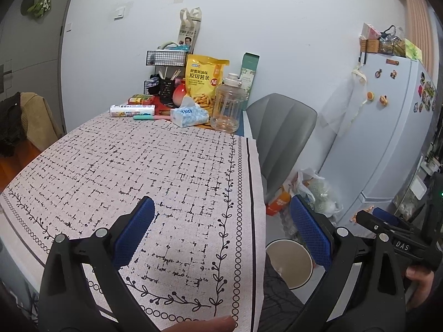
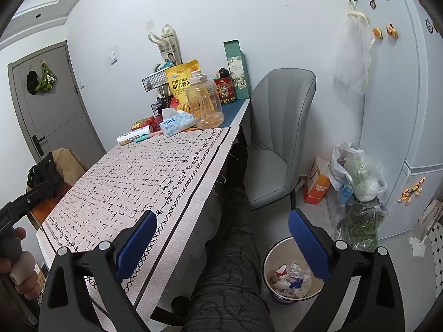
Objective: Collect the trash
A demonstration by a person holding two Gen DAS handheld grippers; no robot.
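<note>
A round white trash bin (image 2: 290,272) stands on the floor beside the table and holds crumpled paper and wrappers; its rim also shows in the left wrist view (image 1: 289,262). The table (image 1: 144,171) wears a pink patterned cloth with no loose scraps on it. My left gripper (image 1: 221,215) is open and empty, held over the table's near right edge. My right gripper (image 2: 223,229) is open and empty, held above the person's leg, between the table edge and the bin. The right gripper also shows at the right edge of the left wrist view (image 1: 384,221).
At the table's far end stand a tissue box (image 1: 188,114), a clear jug (image 1: 228,105), a yellow snack bag (image 1: 205,81), a wire rack (image 1: 166,63). A grey chair (image 2: 279,135), plastic bags (image 2: 357,177) and a fridge (image 2: 401,96) are on the right.
</note>
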